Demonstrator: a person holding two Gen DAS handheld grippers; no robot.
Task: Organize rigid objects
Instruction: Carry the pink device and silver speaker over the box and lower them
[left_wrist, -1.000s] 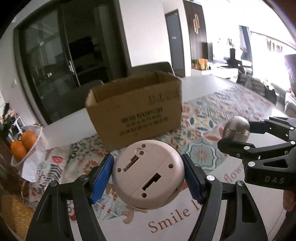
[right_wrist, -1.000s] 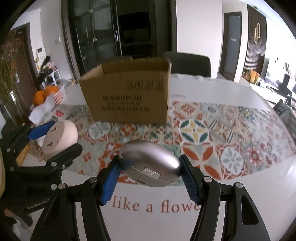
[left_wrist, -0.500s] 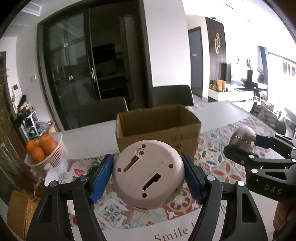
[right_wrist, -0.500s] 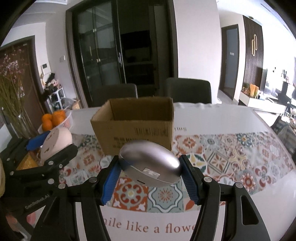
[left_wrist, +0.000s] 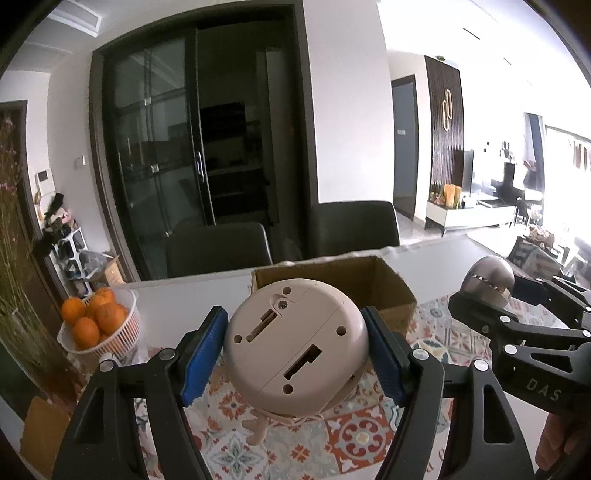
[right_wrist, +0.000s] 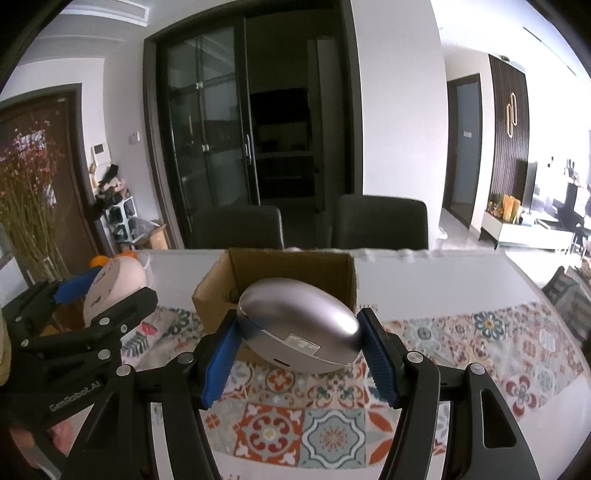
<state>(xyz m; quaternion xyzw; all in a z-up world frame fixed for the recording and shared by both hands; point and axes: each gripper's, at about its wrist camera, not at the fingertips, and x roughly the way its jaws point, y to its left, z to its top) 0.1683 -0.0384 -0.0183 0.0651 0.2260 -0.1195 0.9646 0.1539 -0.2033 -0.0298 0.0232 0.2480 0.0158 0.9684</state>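
Note:
My left gripper (left_wrist: 295, 350) is shut on a round pink toy (left_wrist: 295, 343), its flat underside with slots and screw holes facing the camera, held in the air above the table. My right gripper (right_wrist: 297, 350) is shut on a silver egg-shaped case (right_wrist: 299, 328), also lifted. An open cardboard box (right_wrist: 291, 269) stands on the table just beyond both; its brown inside shows in the left wrist view (left_wrist: 369, 284) too. Each gripper appears in the other's view: the right gripper (left_wrist: 491, 291) with the silver case, the left gripper (right_wrist: 99, 291) with the pink toy.
A patterned tablecloth (right_wrist: 461, 343) covers the white table (right_wrist: 424, 277). A white basket of oranges (left_wrist: 96, 325) sits at the table's left end. Two dark chairs (right_wrist: 380, 221) stand behind the table. Dried flowers (right_wrist: 26, 206) rise at the far left.
Both grippers have risen with their objects still gripped. The box now sits lower in both views and its open top has come into sight.

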